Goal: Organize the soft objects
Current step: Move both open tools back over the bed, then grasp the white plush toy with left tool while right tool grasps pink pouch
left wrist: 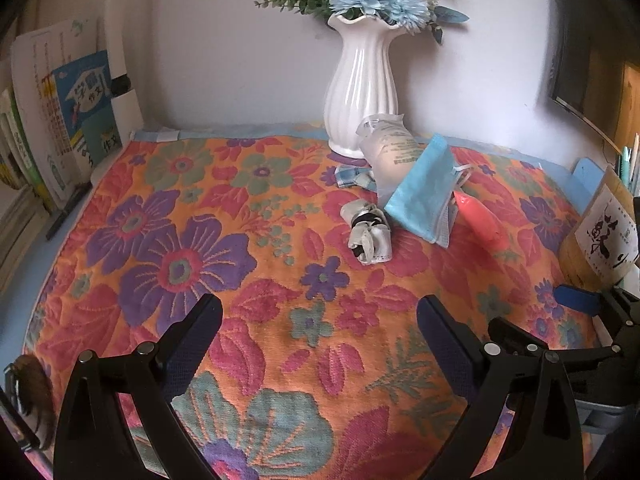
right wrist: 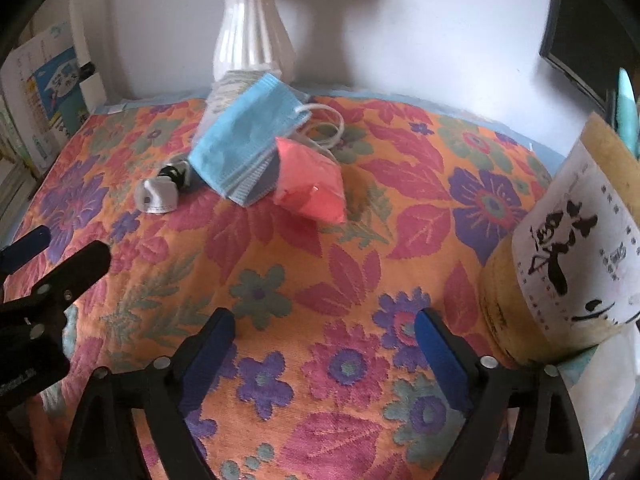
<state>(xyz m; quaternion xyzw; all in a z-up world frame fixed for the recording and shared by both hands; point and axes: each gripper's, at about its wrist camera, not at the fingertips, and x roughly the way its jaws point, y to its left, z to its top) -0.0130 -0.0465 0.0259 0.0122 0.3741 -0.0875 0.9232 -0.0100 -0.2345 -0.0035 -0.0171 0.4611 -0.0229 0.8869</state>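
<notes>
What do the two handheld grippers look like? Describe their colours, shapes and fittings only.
Both are alike. The left gripper and the right gripper each have two black, tapering jaws with triangular cut-outs in their frames. Dark blue textured pads line the inner faces. Round silver bolt heads mark the pivots. No cables, sleeves or hands show in either view.

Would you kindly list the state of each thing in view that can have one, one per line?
left gripper: open, nothing between its jaws
right gripper: open, nothing between its jaws
blue face masks: stacked, tilted, leaning on the pile
pink pouch: lying beside the masks, touching them
rolled sock: bundled, lying apart on the floral cloth
plastic packet: leaning against the vase
white vase: upright, holding flowers
</notes>
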